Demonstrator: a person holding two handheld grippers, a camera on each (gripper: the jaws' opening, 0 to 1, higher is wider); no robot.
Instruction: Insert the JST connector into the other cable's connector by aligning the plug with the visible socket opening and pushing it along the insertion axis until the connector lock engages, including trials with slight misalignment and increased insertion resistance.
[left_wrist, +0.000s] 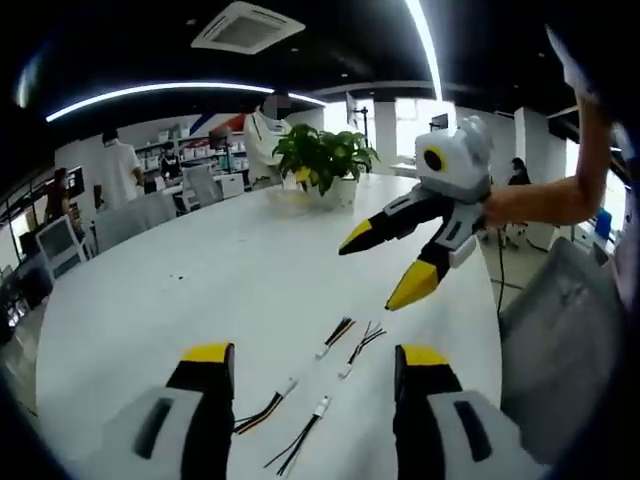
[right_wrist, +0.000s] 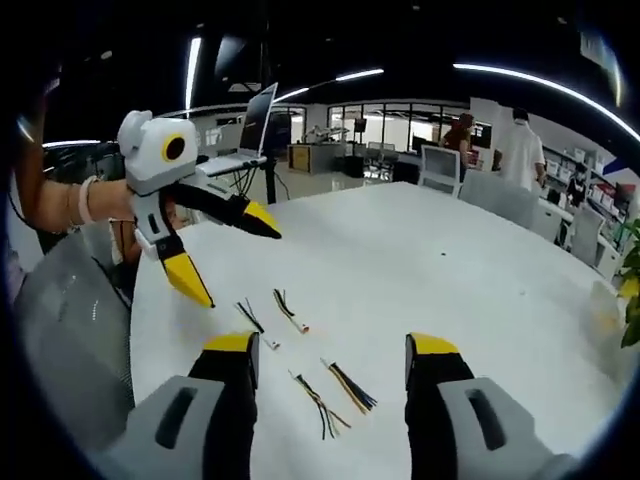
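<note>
1. Left gripper (left_wrist: 315, 365) is spread wide and holding nothing, hovering right over the white table (left_wrist: 150, 290)
2. Between and just past its jaws lie four short cables, two nearer (left_wrist: 272, 402) and two a bit further out (left_wrist: 350, 340), each with a small white JST connector (left_wrist: 321, 405) on the end
3. Right gripper (right_wrist: 330, 358) is also wide open and empty, with the same cable pieces (right_wrist: 335, 392) lying between its tips
4. Further off, ahead of the left gripper, a potted plant (left_wrist: 322, 160) sits on the table
5. Way back there are chairs and people standing around
</note>
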